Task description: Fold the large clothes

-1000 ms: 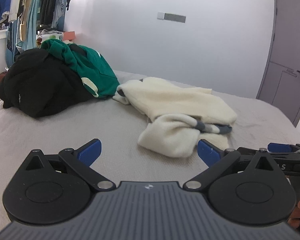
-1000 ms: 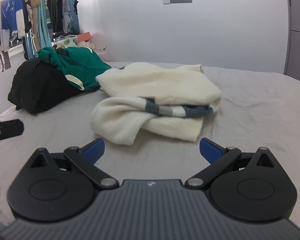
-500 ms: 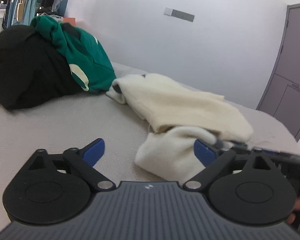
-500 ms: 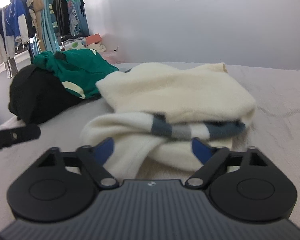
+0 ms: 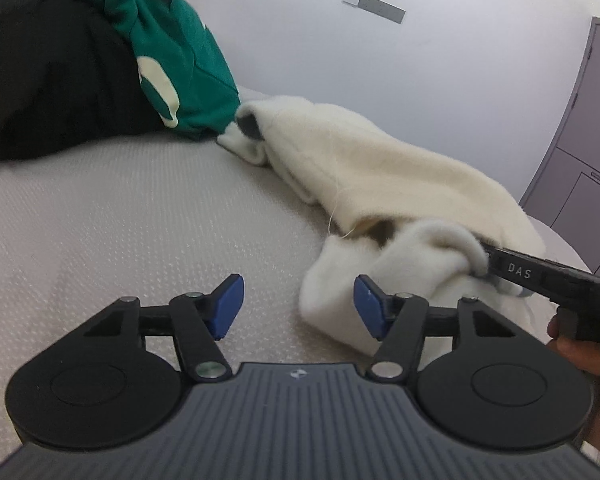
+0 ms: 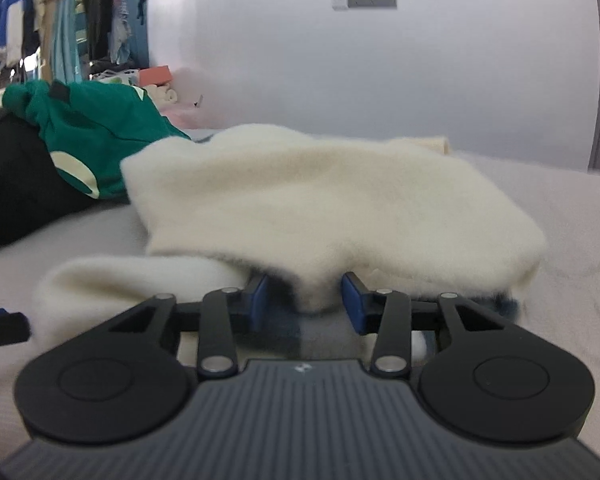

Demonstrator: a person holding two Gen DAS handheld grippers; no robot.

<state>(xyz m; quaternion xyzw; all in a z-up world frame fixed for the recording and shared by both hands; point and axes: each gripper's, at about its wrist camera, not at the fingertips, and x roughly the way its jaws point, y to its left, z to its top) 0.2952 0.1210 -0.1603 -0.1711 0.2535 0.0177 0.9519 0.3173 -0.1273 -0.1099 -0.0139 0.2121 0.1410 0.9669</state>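
Observation:
A crumpled cream sweater (image 5: pixel 400 176) with grey-blue stripes lies on the grey bed. My left gripper (image 5: pixel 299 306) is low over the bed at the sweater's near sleeve end (image 5: pixel 340 300). Its jaws are closing, with only the sleeve's edge beside the right pad. In the right wrist view the sweater (image 6: pixel 320 200) fills the middle. My right gripper (image 6: pixel 305 304) is pushed in at its front edge, jaws closing around a hanging fold of cream knit, with a dark gap still showing beside the left pad. From the left wrist view, the right gripper's finger (image 5: pixel 520 270) is buried in the sleeve.
A black garment (image 5: pixel 48 68) and a green one (image 5: pixel 172 48) are piled on the bed's far left. Bare grey bedcover (image 5: pixel 140 216) spreads in front of them. Clothes hang on a rack (image 6: pixel 60 24) at left. A grey door (image 5: pixel 580 152) stands at right.
Both grippers have moved forward and down to the cream sweater, and their jaws have narrowed. The right gripper now has a fold of the sweater between its pads.

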